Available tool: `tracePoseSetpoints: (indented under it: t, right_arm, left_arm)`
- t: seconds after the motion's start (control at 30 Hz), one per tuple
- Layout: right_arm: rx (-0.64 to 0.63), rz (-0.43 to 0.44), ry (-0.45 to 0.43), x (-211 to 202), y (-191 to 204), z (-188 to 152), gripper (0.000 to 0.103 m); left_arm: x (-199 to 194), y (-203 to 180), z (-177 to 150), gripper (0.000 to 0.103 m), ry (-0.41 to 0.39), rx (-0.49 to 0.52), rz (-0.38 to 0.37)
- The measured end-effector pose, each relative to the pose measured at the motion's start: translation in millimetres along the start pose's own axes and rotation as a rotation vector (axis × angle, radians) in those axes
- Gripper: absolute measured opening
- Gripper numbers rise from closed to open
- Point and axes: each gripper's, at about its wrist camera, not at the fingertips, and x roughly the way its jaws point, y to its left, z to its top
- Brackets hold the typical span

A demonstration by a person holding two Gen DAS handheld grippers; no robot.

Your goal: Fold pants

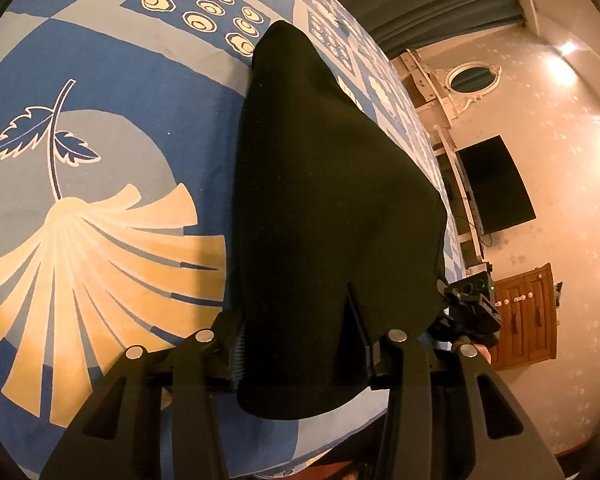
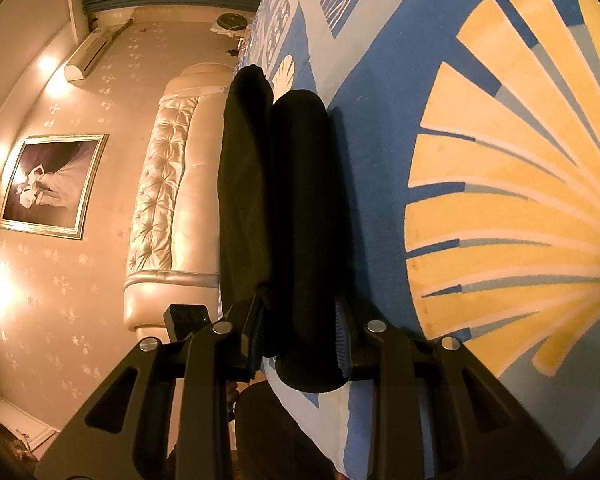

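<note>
The black pants (image 1: 328,208) are lifted above a bed covered by a blue sheet with yellow fan and leaf prints (image 1: 112,208). My left gripper (image 1: 300,344) is shut on the near edge of the pants, which stretch away toward the far end of the bed. In the right wrist view the pants (image 2: 296,216) hang as a long doubled strip. My right gripper (image 2: 300,336) is shut on their near end. The other gripper shows at the right edge of the pants in the left wrist view (image 1: 472,312).
The bedsheet (image 2: 500,200) fills most of both views. A padded cream headboard (image 2: 168,184) and a framed picture (image 2: 52,184) stand on one wall. A dark screen (image 1: 496,184) and a wooden cabinet (image 1: 528,316) stand on the other.
</note>
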Motion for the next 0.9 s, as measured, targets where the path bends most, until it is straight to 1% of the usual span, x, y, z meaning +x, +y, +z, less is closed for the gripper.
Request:
tracePoseSetpoints:
  t: [0.17,0.37,0.47,0.5,0.53,0.63,0.7,0.77,0.83,0.9]
  right_arm:
    - [0.024,0.003,0.016,-7.1,-2.2,0.6,0.03]
    - [0.042,-0.016,0.028,-21.8,-4.2,-4.6,0.033]
    - [0.026,-0.062,0.032,-29.8,-1.0,-7.5,0.039]
    - [0.021,-0.081,0.034,-31.9,-0.4,-8.8,0.039]
    - [0.014,-0.094,0.037,-33.1,0.6,-10.5,0.039]
    - [0.012,-0.112,0.032,-37.8,1.1,-15.2,0.04]
    - [0.021,-0.115,0.023,-39.5,0.8,-18.0,0.04]
    - [0.016,-0.121,0.023,-40.4,1.2,-19.8,0.04]
    - [0.014,-0.126,0.021,-40.0,2.5,-20.6,0.041]
    - [0.015,-0.119,0.02,-39.9,4.0,-22.0,0.045]
  left_arm:
    - [1.7,2.8,-0.2,0.049,-0.001,-0.017,0.009]
    - [3.0,8.8,1.8,0.057,0.007,-0.057,-0.049]
    - [1.9,6.2,1.4,0.068,-0.01,-0.076,-0.064]
    - [1.0,4.7,0.6,0.075,-0.015,-0.075,-0.06]
    - [1.1,0.3,-0.6,0.078,-0.02,-0.069,-0.043]
    - [4.3,-12.3,-3.4,0.079,-0.017,-0.029,0.043]
    - [4.6,-16.5,-5.7,0.079,-0.026,-0.013,0.073]
    - [4.5,-17.8,-7.4,0.079,-0.026,0.006,0.087]
    - [2.7,-16.8,-7.9,0.079,-0.029,-0.001,0.089]
    - [0.7,-15.0,-9.2,0.079,-0.036,-0.018,0.088]
